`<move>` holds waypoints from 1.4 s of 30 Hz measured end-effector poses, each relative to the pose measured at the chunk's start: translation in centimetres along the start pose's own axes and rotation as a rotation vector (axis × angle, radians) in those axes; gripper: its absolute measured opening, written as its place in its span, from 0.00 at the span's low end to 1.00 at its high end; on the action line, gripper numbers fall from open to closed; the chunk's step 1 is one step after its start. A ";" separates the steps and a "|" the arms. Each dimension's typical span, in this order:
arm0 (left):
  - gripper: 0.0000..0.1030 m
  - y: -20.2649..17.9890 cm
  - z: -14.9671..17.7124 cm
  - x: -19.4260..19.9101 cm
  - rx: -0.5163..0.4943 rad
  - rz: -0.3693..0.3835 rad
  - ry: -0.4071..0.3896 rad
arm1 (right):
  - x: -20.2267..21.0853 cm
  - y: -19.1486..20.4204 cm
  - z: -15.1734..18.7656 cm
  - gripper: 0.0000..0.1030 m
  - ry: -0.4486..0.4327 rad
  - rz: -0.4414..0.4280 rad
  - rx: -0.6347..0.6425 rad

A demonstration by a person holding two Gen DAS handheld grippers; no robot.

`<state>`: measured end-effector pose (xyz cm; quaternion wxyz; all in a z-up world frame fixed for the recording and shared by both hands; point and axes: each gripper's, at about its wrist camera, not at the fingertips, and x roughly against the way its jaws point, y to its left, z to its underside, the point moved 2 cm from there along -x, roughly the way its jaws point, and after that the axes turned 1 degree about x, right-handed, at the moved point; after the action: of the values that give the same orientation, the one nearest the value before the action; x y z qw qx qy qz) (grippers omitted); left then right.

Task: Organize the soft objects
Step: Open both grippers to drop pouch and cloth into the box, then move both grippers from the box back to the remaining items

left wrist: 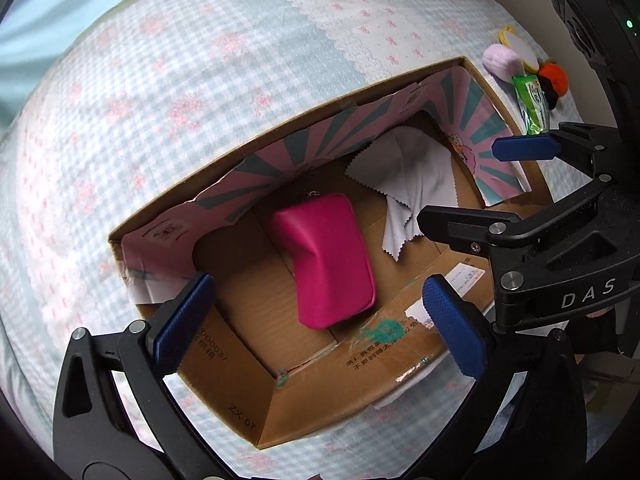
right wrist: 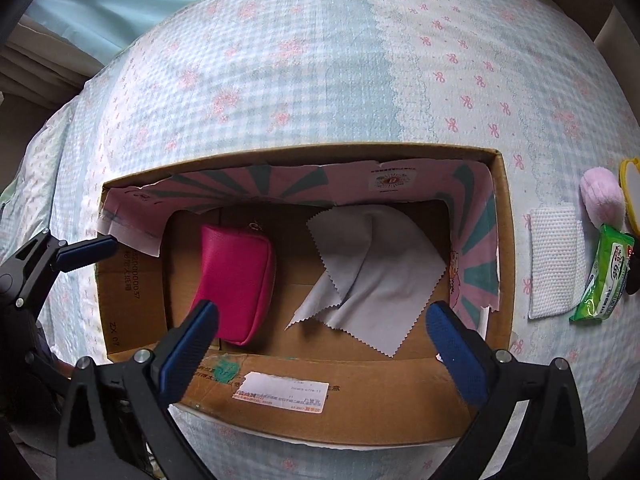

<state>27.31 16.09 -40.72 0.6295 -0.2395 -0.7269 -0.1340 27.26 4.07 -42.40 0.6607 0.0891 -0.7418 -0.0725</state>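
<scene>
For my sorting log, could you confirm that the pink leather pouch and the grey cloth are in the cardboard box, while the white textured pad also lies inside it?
Not quite. The pink leather pouch and the grey zigzag-edged cloth are in the cardboard box, but the white textured pad lies outside it on the bedspread, to the box's right, beside the green wipes packet. The right wrist view shows this.
</scene>
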 end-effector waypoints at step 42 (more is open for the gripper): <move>1.00 -8.8 7.1 29.7 0.318 -0.135 -0.512 | 36.1 -5.4 13.3 1.00 -0.608 0.261 -0.095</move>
<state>13.99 17.46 -11.87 0.4451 -0.1149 -0.8880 0.0046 10.23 -9.51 -10.27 0.4165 -0.0633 -0.9058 -0.0451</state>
